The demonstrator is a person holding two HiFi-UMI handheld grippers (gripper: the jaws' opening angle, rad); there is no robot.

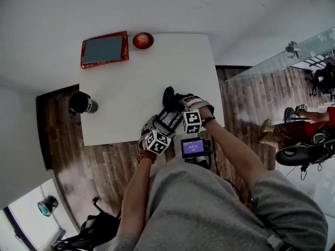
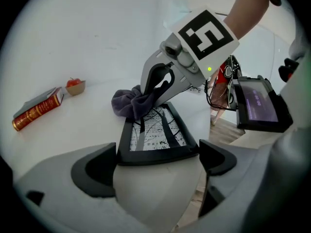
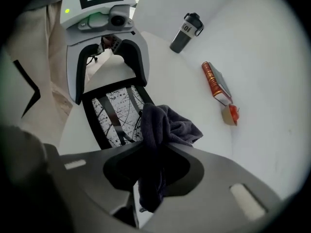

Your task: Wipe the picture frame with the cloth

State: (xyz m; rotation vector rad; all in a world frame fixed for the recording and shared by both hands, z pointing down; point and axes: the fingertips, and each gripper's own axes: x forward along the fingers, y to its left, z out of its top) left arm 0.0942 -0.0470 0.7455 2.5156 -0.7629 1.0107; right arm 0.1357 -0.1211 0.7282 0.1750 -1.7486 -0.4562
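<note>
Two grippers meet over the picture frame (image 1: 167, 120), which lies at the near edge of the white desk (image 1: 131, 98), toward its near right corner. The left gripper (image 1: 157, 132) takes the frame's near end. In the left gripper view, its jaws stand on either side of that end and close against the black border (image 2: 155, 130), so the frame is pinched across its width.

The right gripper (image 1: 180, 106) comes in from the opposite side. In the right gripper view its jaws are pressed together on a dark cloth (image 3: 167, 125). Part of the cloth hangs down behind the jaws and the rest is bunched ahead of them. The bunched cloth rests on the far end of the frame (image 3: 114, 113), touching the glass with its black-and-white print.

At the far left corner of the desk lies a red book (image 1: 104, 49). Just beside it along the far edge sits a small bowl holding a red fruit (image 1: 143, 40). A dark bottle (image 1: 81, 103) stands at the desk's left edge, well apart from the frame.
</note>
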